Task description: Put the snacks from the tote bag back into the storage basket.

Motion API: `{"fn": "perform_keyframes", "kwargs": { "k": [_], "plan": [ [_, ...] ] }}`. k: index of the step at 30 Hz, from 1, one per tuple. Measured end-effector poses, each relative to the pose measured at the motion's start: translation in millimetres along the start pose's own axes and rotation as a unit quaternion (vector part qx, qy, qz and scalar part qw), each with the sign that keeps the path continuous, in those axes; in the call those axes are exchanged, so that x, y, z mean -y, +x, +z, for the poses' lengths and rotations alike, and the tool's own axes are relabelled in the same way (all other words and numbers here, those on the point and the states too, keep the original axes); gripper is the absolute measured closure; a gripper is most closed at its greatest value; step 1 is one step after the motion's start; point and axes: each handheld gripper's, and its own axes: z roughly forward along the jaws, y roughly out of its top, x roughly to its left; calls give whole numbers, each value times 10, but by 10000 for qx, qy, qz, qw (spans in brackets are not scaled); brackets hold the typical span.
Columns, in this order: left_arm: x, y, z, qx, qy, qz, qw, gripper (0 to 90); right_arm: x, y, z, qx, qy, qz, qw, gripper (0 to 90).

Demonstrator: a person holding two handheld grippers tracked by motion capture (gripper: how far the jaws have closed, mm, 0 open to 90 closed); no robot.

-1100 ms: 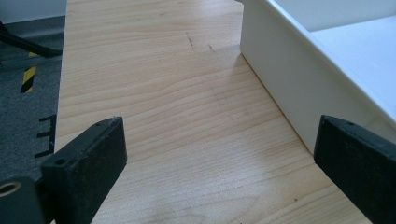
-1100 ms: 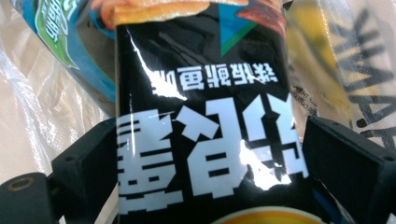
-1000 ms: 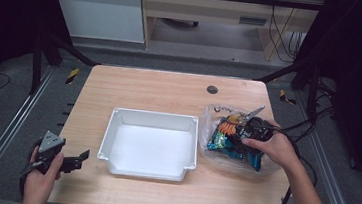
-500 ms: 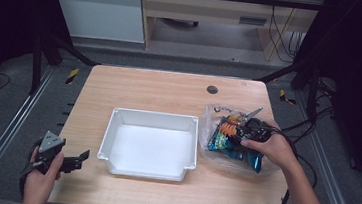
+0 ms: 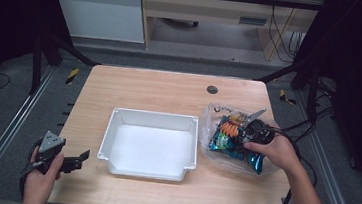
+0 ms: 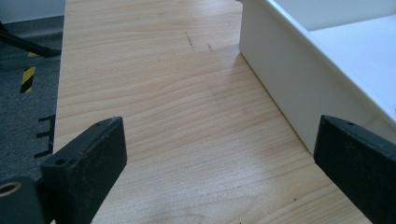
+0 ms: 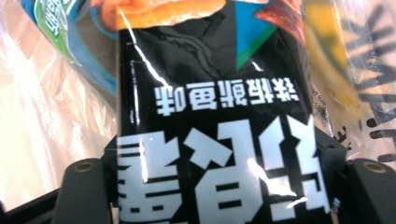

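Note:
A clear plastic bag (image 5: pixel 216 113) of snack packets lies on the right of the wooden table (image 5: pixel 170 91). My right gripper (image 5: pixel 247 135) reaches into it. Its jaws have just been closing, and they are now shut on a black packet (image 7: pixel 210 116) with white lettering, which stands between the pads of the right gripper (image 7: pixel 219 186). Blue and orange packets (image 5: pixel 224 140) lie beside it in the bag. A white tray (image 5: pixel 152 115) sits mid-table, with nothing in it. My left gripper (image 5: pixel 81 157) rests at the front left edge, open, with bare wood between the jaws of the left gripper (image 6: pixel 219 154) and the tray wall (image 6: pixel 280 79) just to its right.
A dark round grommet (image 5: pixel 212 90) sits in the table's far side. Cables (image 5: pixel 312 125) trail off the right edge. Metal frame rails (image 5: pixel 10 131) run along the left of the table, and a cabinet and desk stand beyond the far edge.

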Motion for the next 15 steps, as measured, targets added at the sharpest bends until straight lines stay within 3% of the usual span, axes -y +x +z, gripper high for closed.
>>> {"fn": "perform_keyframes", "kwargs": {
  "k": [6,15],
  "plan": [
    [0,1,0,0,11,-4,10000,24,8,25,-85,52,-175,-16,9998,376],
    [0,2,3,0,13,-8,10000,24,27,45,-267,167,-607,33,9980,381]
  ]
}}
